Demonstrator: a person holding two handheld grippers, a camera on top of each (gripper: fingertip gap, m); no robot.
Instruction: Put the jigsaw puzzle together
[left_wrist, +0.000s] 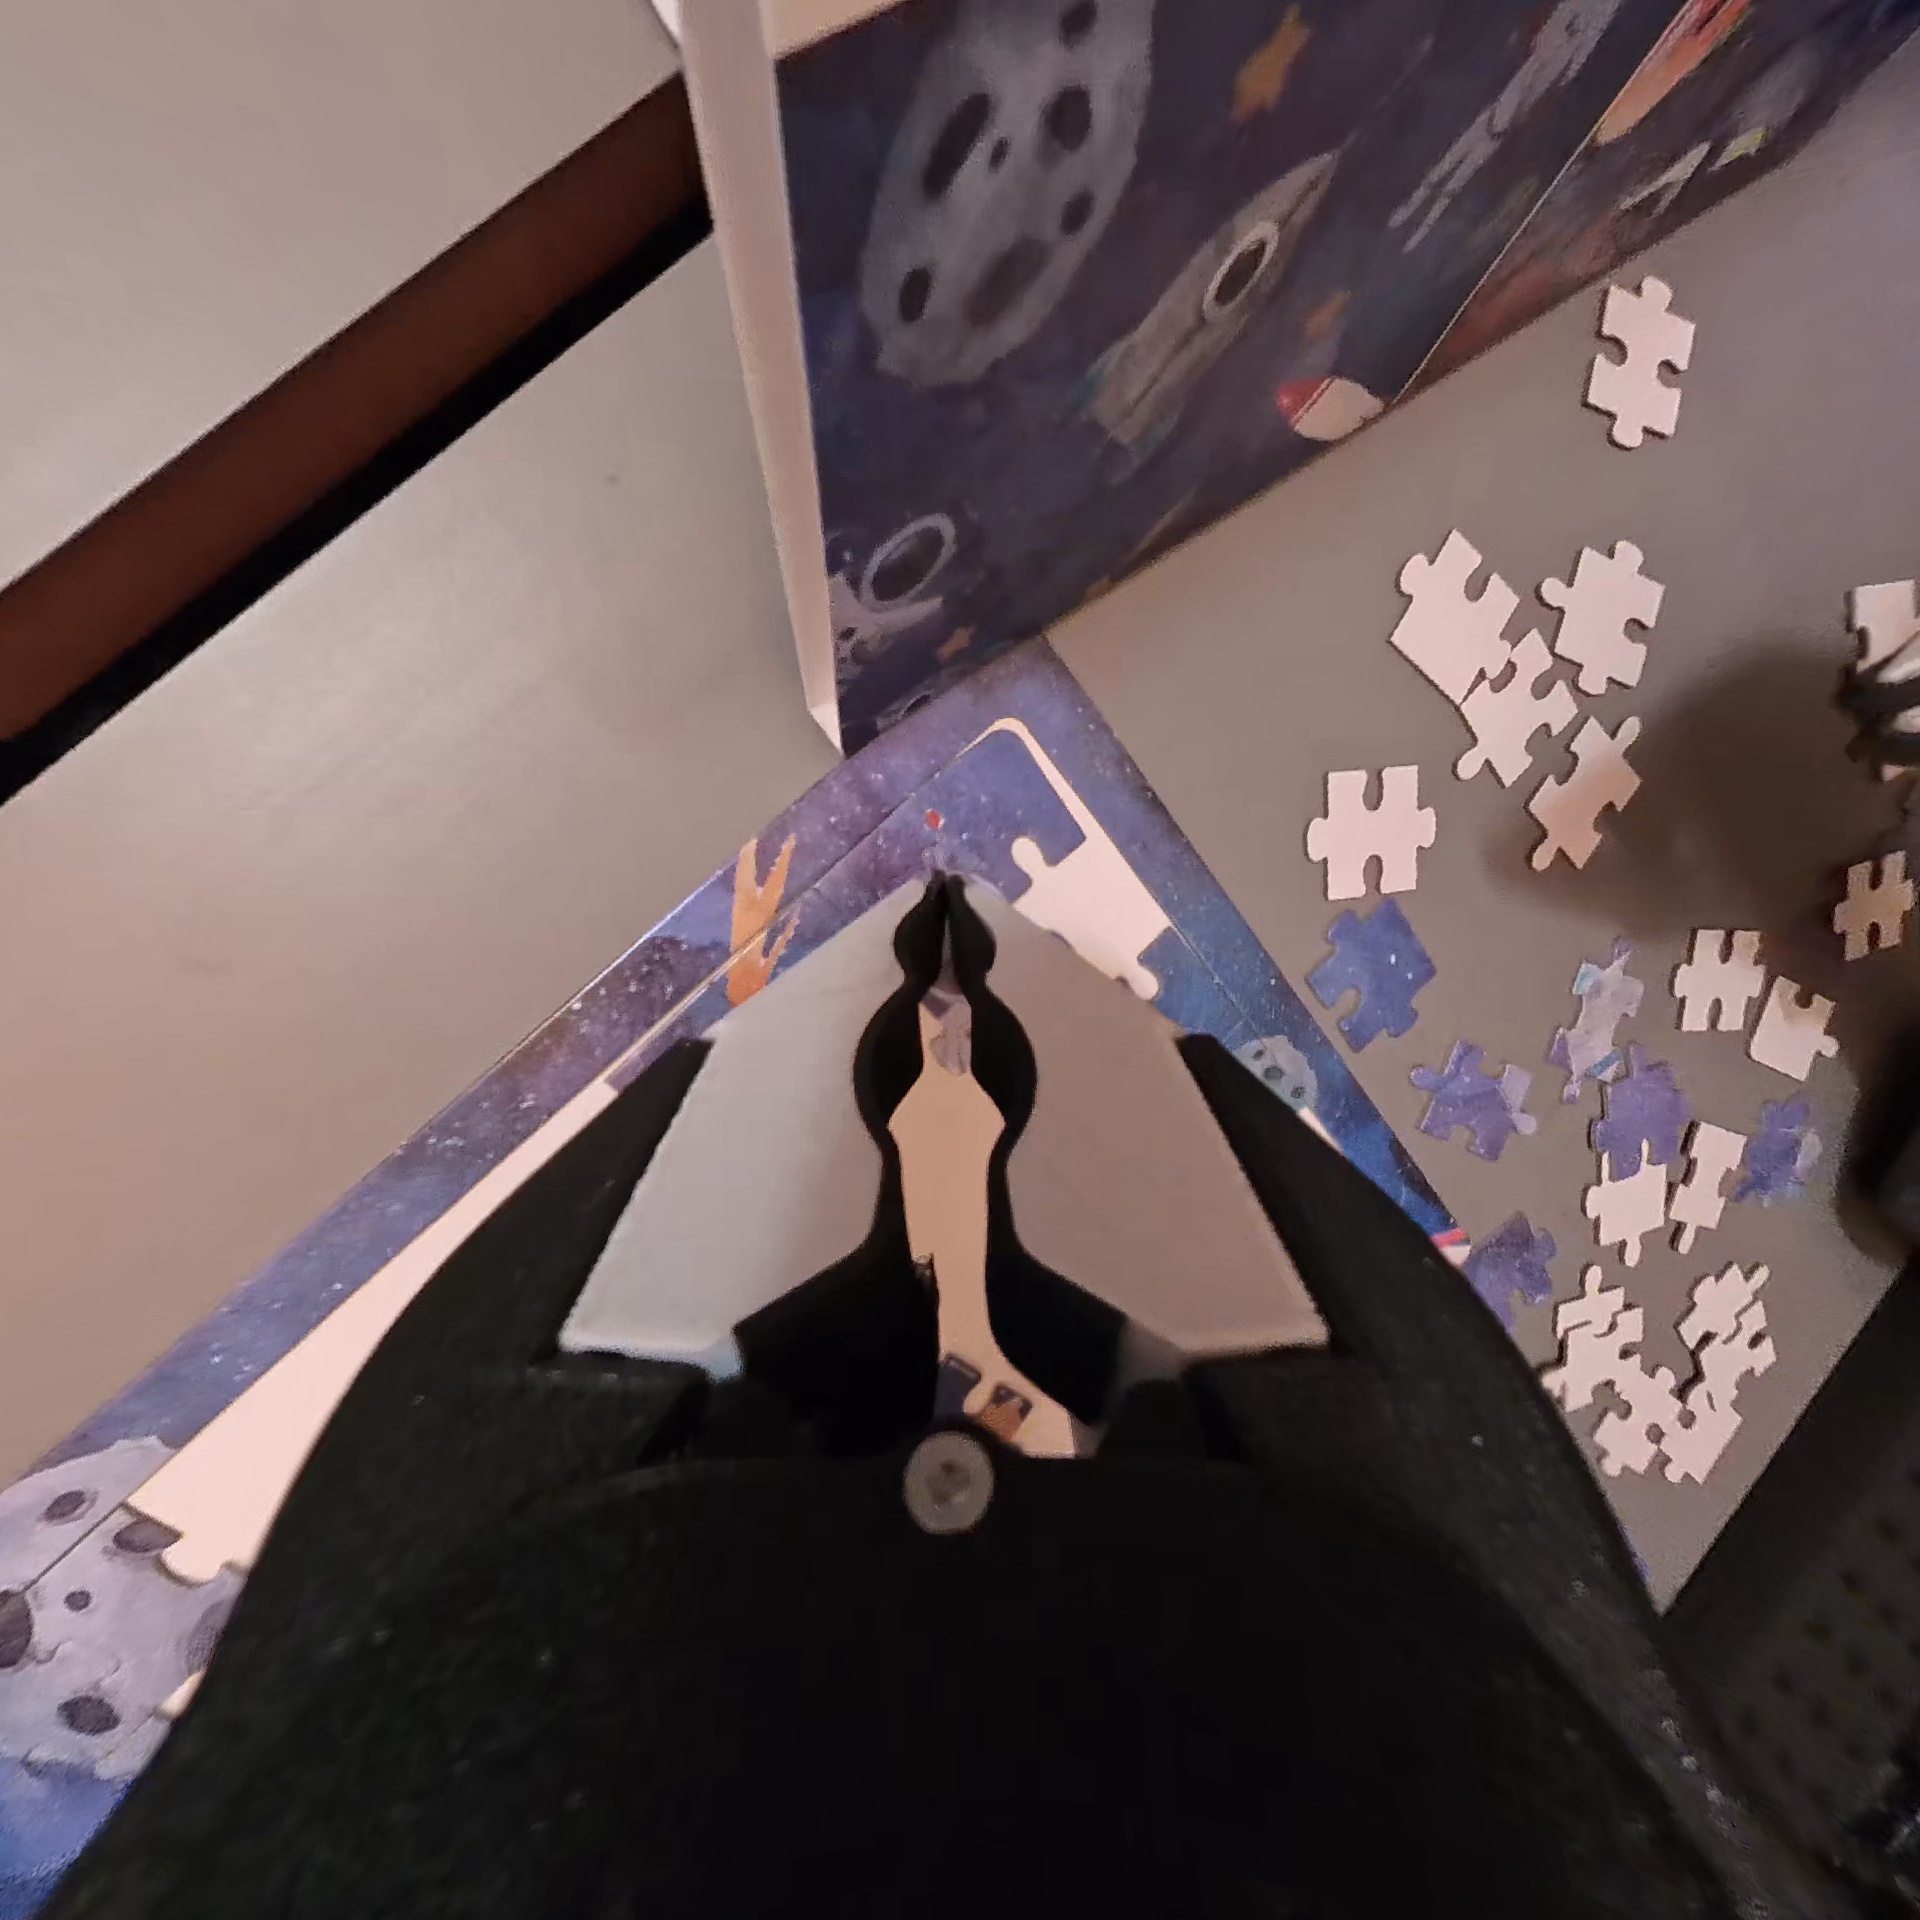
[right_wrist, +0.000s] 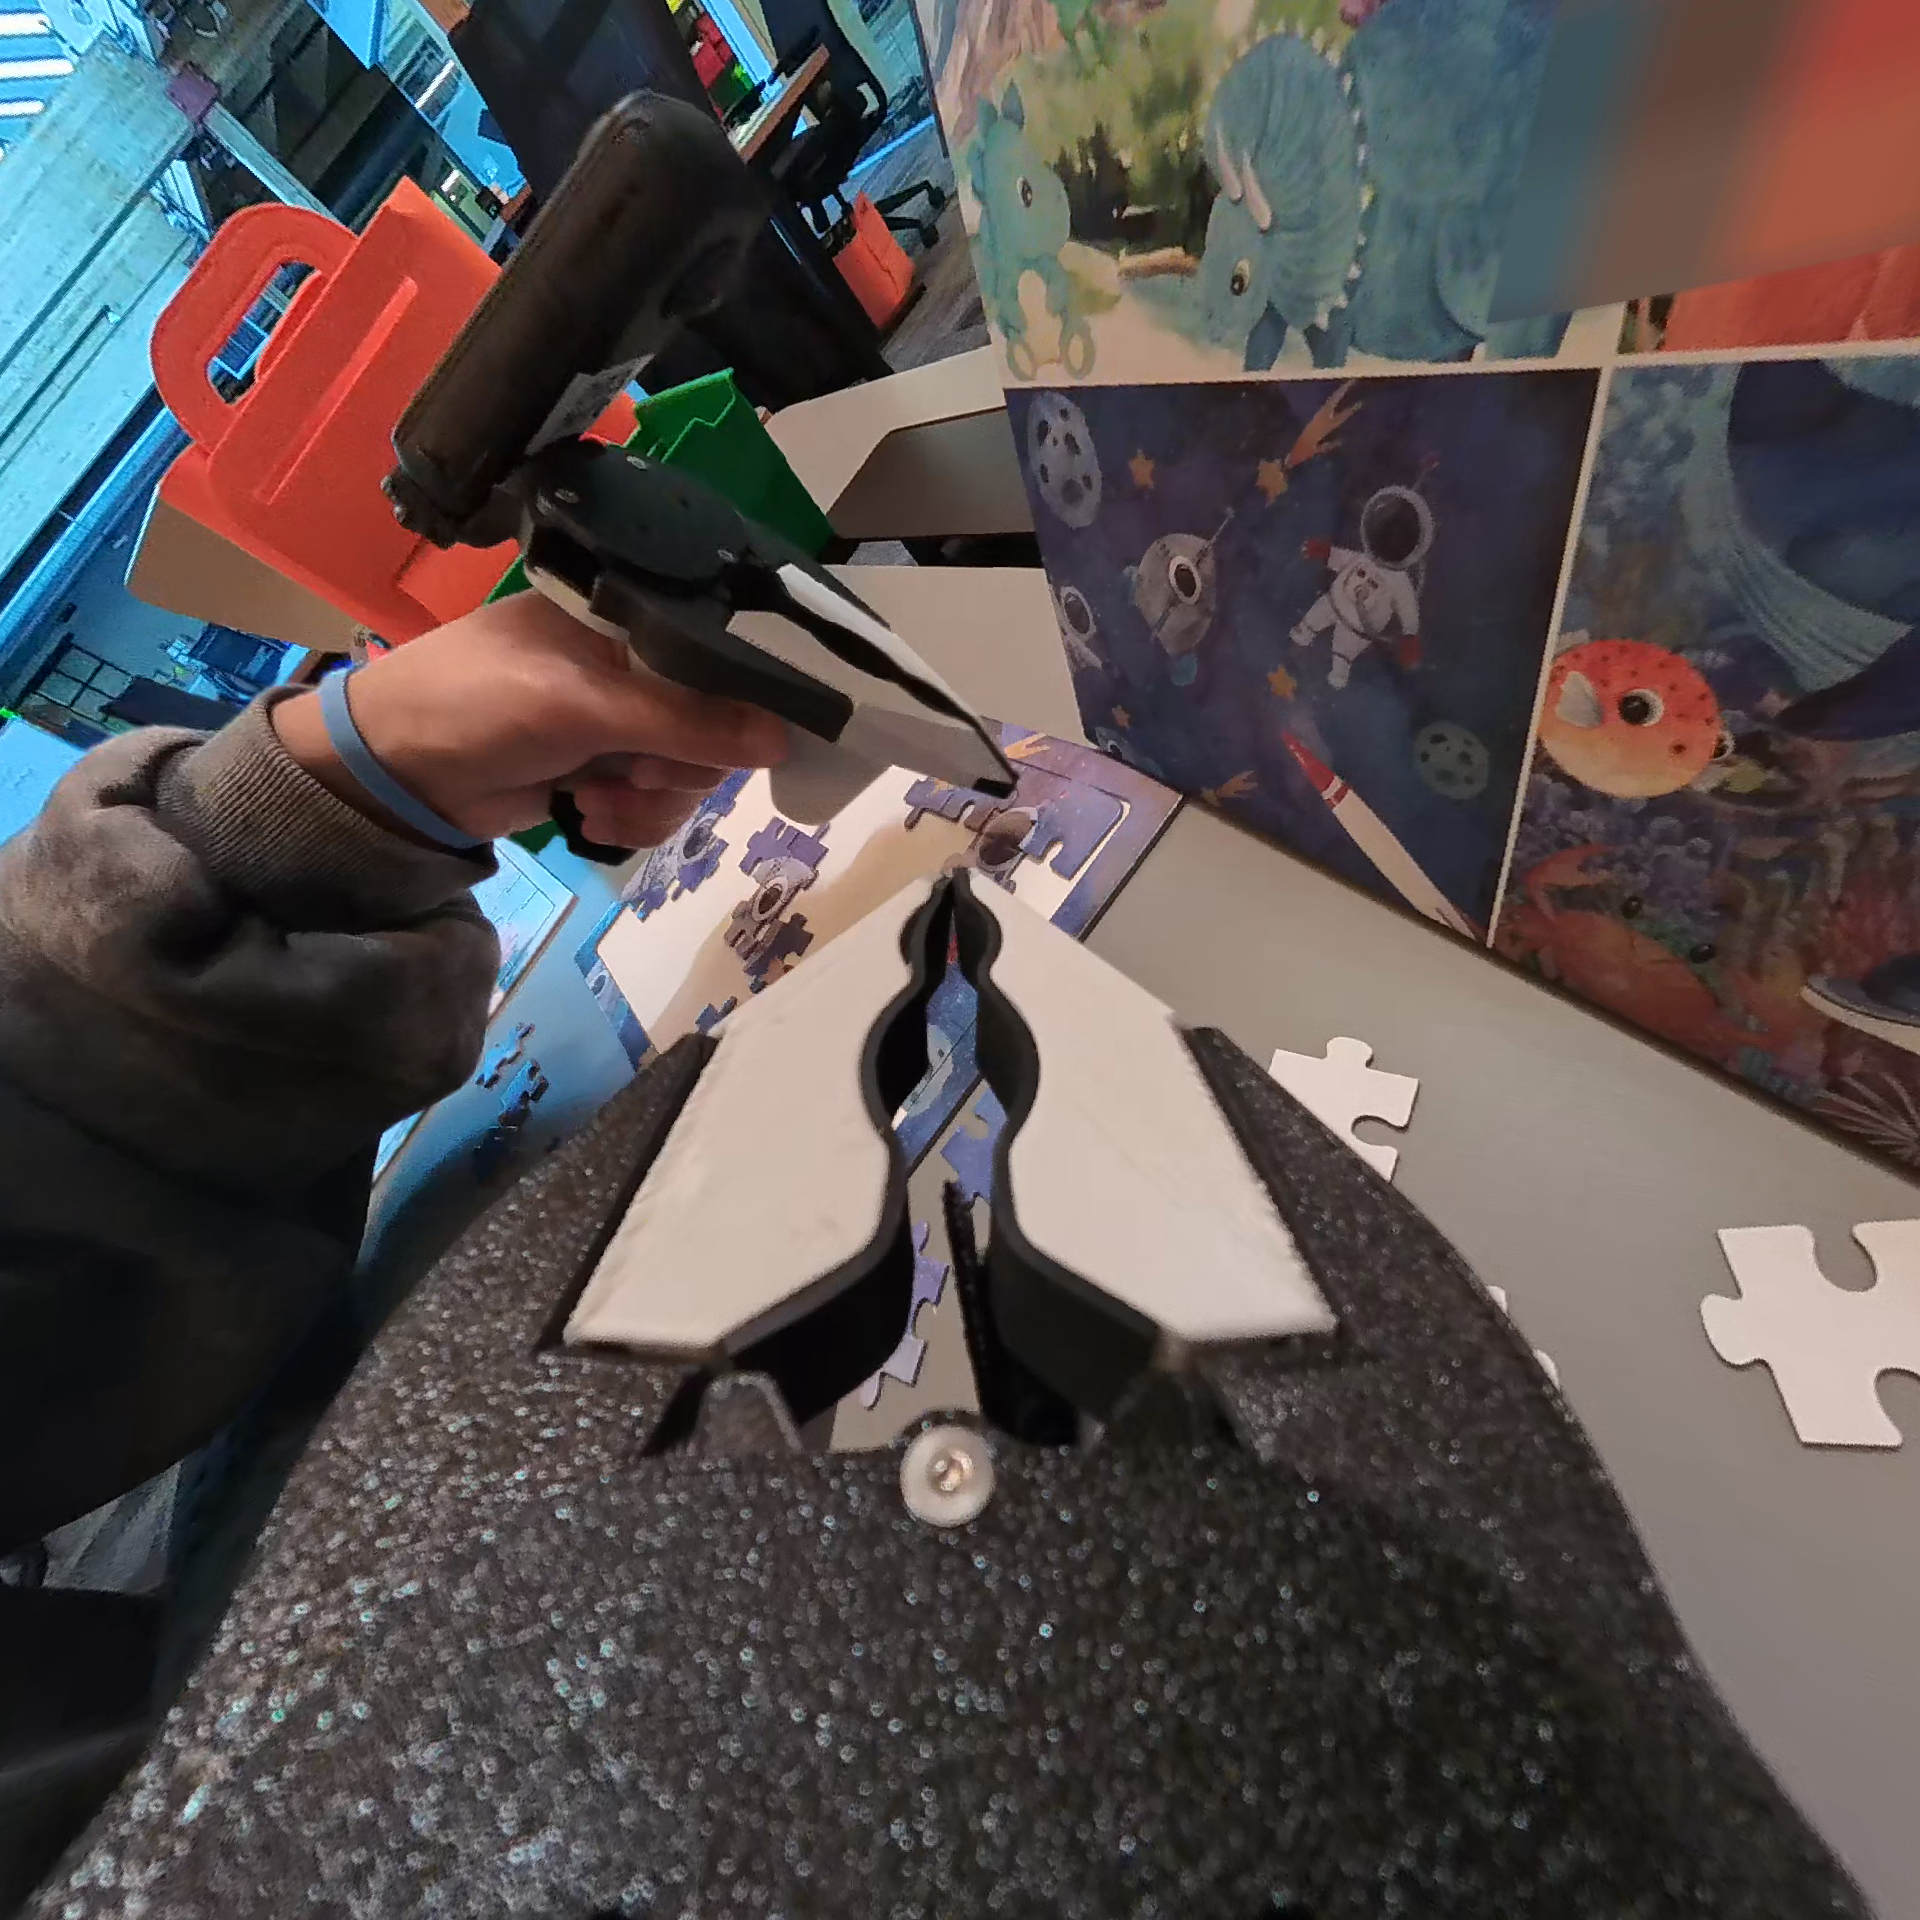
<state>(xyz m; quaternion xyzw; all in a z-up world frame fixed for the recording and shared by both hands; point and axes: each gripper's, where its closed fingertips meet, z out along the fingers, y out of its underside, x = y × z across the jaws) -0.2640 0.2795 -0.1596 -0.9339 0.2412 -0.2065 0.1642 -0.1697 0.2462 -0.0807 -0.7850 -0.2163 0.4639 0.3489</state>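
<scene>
Left hand-held gripper (left_wrist: 943, 883): fingers pressed together, tips down at the top corner of the puzzle tray; a small purplish scrap shows between the black pads lower down, but I cannot tell whether it is a held piece or the picture beneath.
Right hand-held gripper (right_wrist: 951, 888): fingers together with nothing visibly between the tips, hovering above the tabletop (right_wrist: 1558, 1143) on the loose-piece side.
Puzzle tray (left_wrist: 1226, 883): flat card frame with a starry blue printed border and a pale bare floor; one blue corner section (left_wrist: 997, 821) is seated at the top, and a few assembled clusters lie farther in.
Loose pieces (left_wrist: 1496, 675): thin die-cut card with knobs and sockets, scattered on the grey tabletop beside the tray, many white side up, some blue.
Step in hand: seemingly pressing or nudging a piece home at the corner section.
Next move: likely opening the right fingers over a loose piece, pinching its thin edge, and turning white-backed ones over.
Reference board (right_wrist: 1309, 582): glossy upright panel behind the tray, printed with an astronaut, rockets and cratered moons.
</scene>
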